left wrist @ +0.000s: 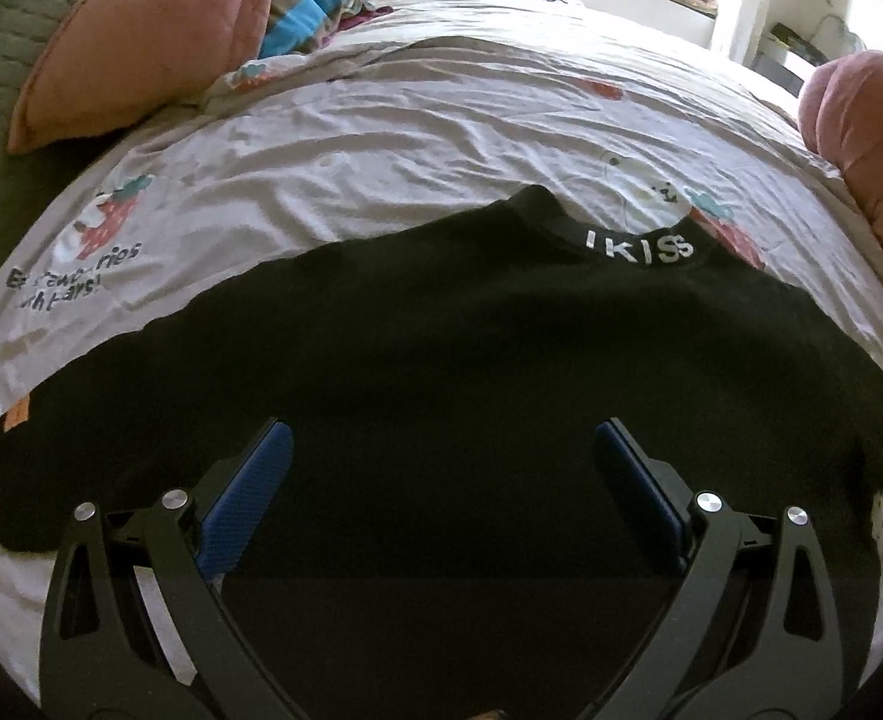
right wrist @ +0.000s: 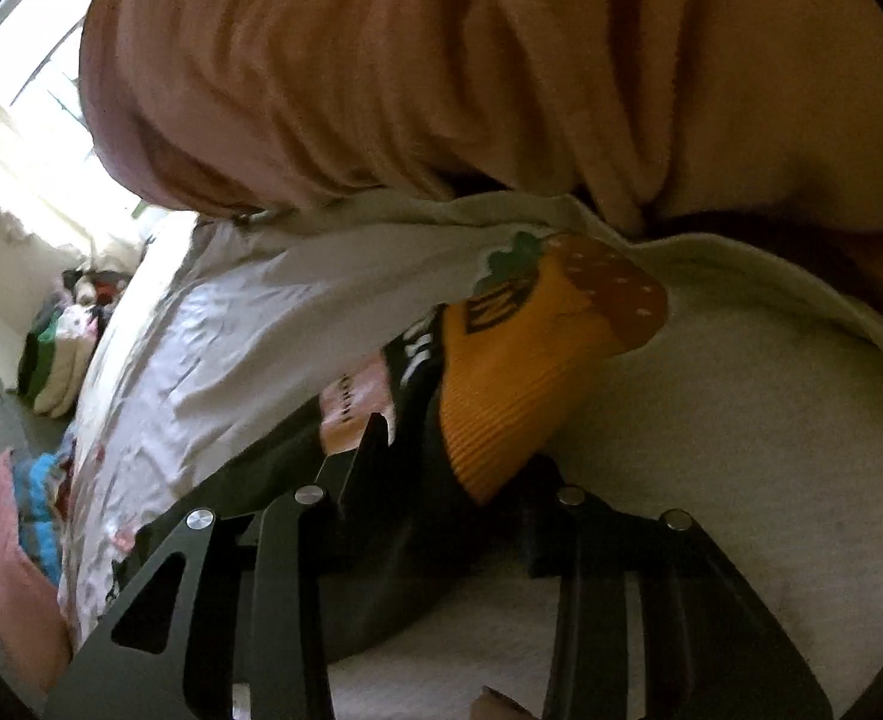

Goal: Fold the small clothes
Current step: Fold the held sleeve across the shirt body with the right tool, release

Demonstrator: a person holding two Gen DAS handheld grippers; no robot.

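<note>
From my left gripper [left wrist: 441,480] I look down along two blue-padded fingers standing wide apart with nothing between them, hovering over the black shirt [left wrist: 441,360], which lies spread flat on the strawberry-print bedsheet [left wrist: 333,138]. The shirt's long axis runs across my view, side to side, with the collar lettered in white [left wrist: 639,249] at the far edge and a little to the right, so the near hem sits directly under the jaws. Further right, in the other camera, my right gripper [right wrist: 459,468] is rolled well over and sits at the shirt's side edge: its jaws are drawn in around the orange ribbed cuff [right wrist: 501,420] and the dark cloth beside it, though the fingertips are lost in shadow and I cannot tell whether the pads truly press it. A pink pillow [right wrist: 381,60] crowds close above that corner. I judge the right hand is the one already at the fabric, and the left must drop straight down to catch the hem.
</note>
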